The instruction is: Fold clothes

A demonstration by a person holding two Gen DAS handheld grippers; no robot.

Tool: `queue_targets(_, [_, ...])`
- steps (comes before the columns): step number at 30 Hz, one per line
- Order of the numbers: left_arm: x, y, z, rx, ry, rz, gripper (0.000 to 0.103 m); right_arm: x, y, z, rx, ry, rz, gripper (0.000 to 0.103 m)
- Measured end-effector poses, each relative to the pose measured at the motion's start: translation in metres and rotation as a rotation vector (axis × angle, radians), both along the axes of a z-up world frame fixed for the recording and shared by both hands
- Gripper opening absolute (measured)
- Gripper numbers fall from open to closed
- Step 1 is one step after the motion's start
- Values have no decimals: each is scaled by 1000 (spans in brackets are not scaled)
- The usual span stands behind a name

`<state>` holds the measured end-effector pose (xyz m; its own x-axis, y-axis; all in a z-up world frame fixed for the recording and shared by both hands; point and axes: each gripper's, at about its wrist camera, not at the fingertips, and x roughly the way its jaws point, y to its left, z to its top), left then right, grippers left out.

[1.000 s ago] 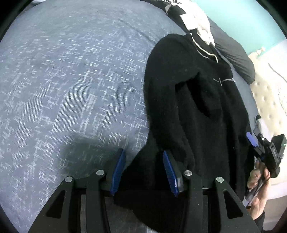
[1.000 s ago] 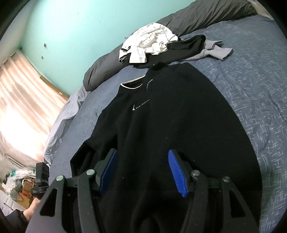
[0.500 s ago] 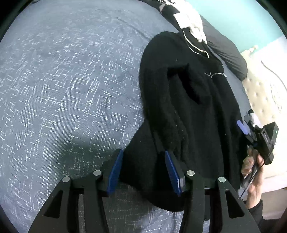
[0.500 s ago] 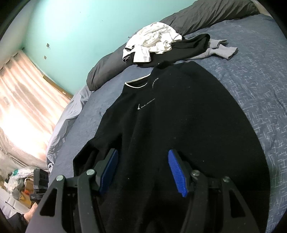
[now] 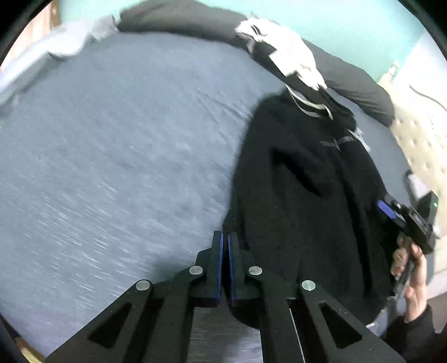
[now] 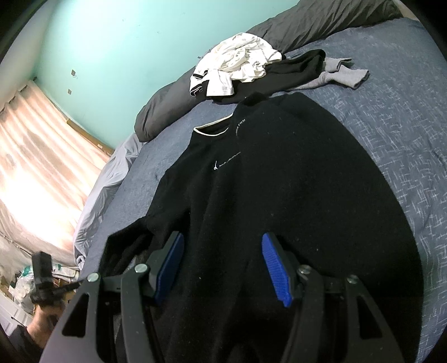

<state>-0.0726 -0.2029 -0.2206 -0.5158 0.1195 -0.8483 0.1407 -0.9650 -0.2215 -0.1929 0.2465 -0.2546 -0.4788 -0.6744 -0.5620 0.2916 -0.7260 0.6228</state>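
A black sweater (image 6: 279,181) with a white-trimmed collar lies flat on the blue-grey bed cover (image 5: 111,167), one side folded in over its body. My left gripper (image 5: 225,245) is shut at the sweater's (image 5: 307,209) lower left edge, with black fabric running into its tips and hanging under its fingers. The picture there is blurred. My right gripper (image 6: 223,265) hovers open over the sweater's lower part, and its blue pads (image 6: 275,270) stand apart without pressing the fabric. A hand (image 5: 413,268) holds that gripper at the sweater's right side.
A heap of white and black clothes (image 6: 237,67) and a grey garment (image 6: 340,75) lie past the collar. A dark grey duvet (image 6: 321,25) runs along the teal wall. A cream tufted headboard (image 5: 419,145) borders one side and bright curtains (image 6: 36,173) the other.
The left jaws have closed on the sweater's edge and the gripper has lifted and tipped, so more of the far bed shows. The right gripper has stayed still and open.
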Motion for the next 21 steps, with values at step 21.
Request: queue_targets(21, [-68, -107, -15, -194, -157, 209, 5, -1, -7, -4, 28, -1, 11, 60])
